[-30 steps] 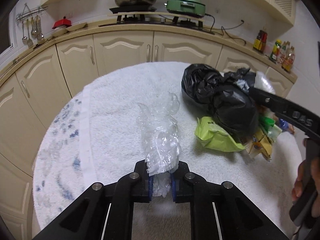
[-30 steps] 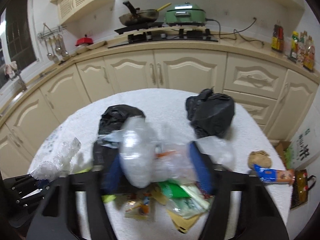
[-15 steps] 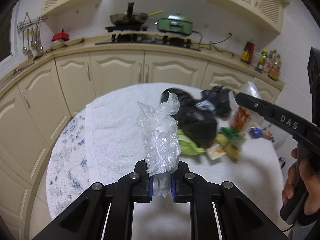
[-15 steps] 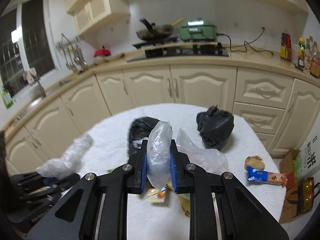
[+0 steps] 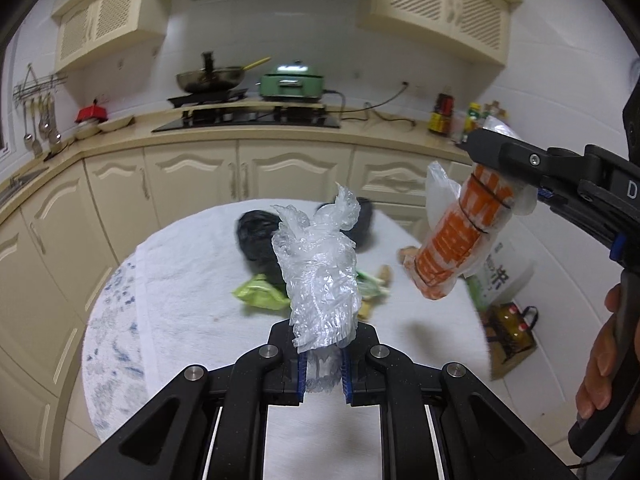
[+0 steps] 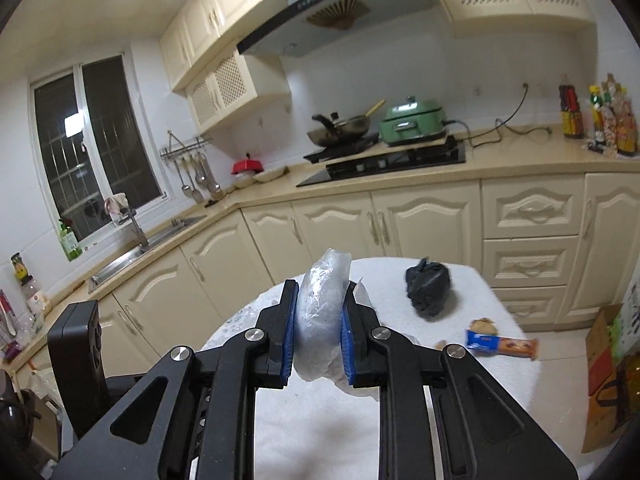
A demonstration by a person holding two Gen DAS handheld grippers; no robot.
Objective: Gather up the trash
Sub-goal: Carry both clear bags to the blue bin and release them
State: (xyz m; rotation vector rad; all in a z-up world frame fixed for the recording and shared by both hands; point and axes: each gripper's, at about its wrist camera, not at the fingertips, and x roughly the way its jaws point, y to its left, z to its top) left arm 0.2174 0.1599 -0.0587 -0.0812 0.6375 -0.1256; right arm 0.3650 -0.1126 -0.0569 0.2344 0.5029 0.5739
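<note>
My left gripper (image 5: 323, 374) is shut on a crumpled clear plastic wrap (image 5: 318, 276) that stands up above its blue pads, held over the round white-clothed table (image 5: 192, 280). My right gripper (image 6: 319, 346) is shut on a clear plastic bag (image 6: 320, 312); in the left wrist view that bag (image 5: 460, 240) hangs from the right gripper with an orange-printed pack inside. Black bin bags (image 5: 256, 236) and a green wrapper (image 5: 260, 294) lie on the table beyond the wrap. One black bag (image 6: 428, 288) and a blue-orange snack wrapper (image 6: 500, 346) show in the right wrist view.
Cream kitchen cabinets (image 5: 192, 184) curve behind the table, with a stove, a wok (image 5: 212, 78) and a green cooker (image 5: 292, 84) on the counter. A sink (image 6: 136, 252) lies at the left. Cardboard boxes and a bag (image 6: 612, 364) stand on the floor to the right. A hand (image 5: 604, 364) grips the right handle.
Both grippers have risen from the table with their loads. The right gripper closed on the clear bag and lifted it clear of the trash pile; the table now looks farther away.
</note>
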